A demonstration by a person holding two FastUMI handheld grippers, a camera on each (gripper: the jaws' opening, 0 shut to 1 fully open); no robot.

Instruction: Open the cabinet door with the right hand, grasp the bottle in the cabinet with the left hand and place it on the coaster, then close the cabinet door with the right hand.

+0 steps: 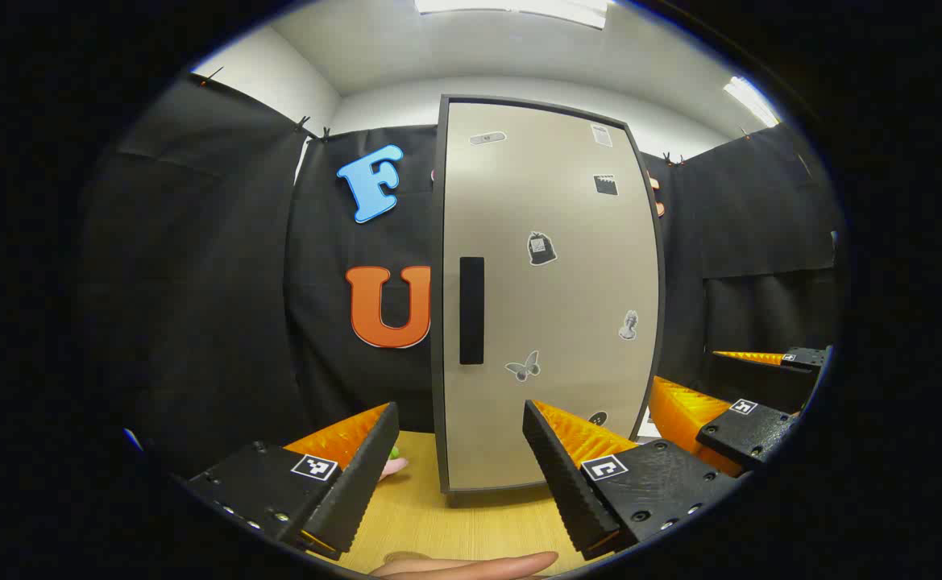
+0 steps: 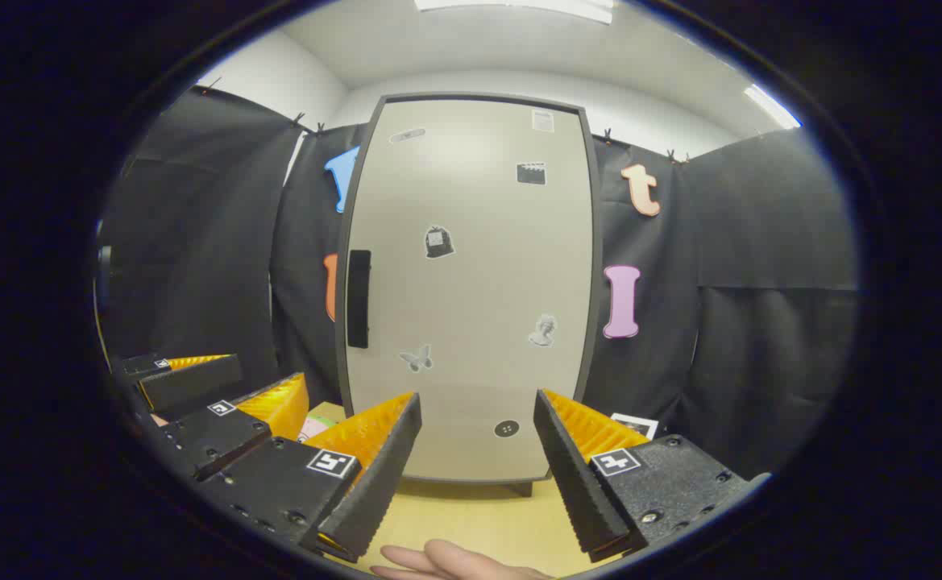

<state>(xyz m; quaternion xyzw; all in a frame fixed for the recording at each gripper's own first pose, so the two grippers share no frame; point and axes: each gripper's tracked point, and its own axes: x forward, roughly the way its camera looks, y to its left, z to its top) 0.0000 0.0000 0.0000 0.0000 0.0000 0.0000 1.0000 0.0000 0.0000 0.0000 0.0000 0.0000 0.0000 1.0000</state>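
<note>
- The cabinet (image 1: 547,298) stands upright on the wooden table (image 1: 471,524), its pale door (image 2: 471,290) shut flush in a dark frame — the bottle is somewhere I cannot tell, since nothing behind the door is visible.
- A dark vertical handle (image 1: 471,310) sits along the door's left edge; small stickers are scattered over the door face, among them a butterfly (image 1: 523,366) and a bust (image 1: 628,325).
- The left gripper (image 1: 458,467) hovers above the table in front of the cabinet, its two fingers spread wide with nothing between them; the handle is above and between them in the left gripper view.
- The right gripper (image 2: 477,463) is also held before the door, its fingers parted and empty — well short of the handle (image 2: 358,299).
- In the left gripper view the right gripper (image 1: 728,427) shows at the right edge; in the right gripper view the left gripper (image 2: 229,411) shows at lower left.
- A pink and green object (image 1: 394,465), perhaps the coaster, lies on the table just left of the cabinet's base, mostly hidden by a finger.
- Fingertips of a hand (image 1: 471,565) show at the bottom edge.
</note>
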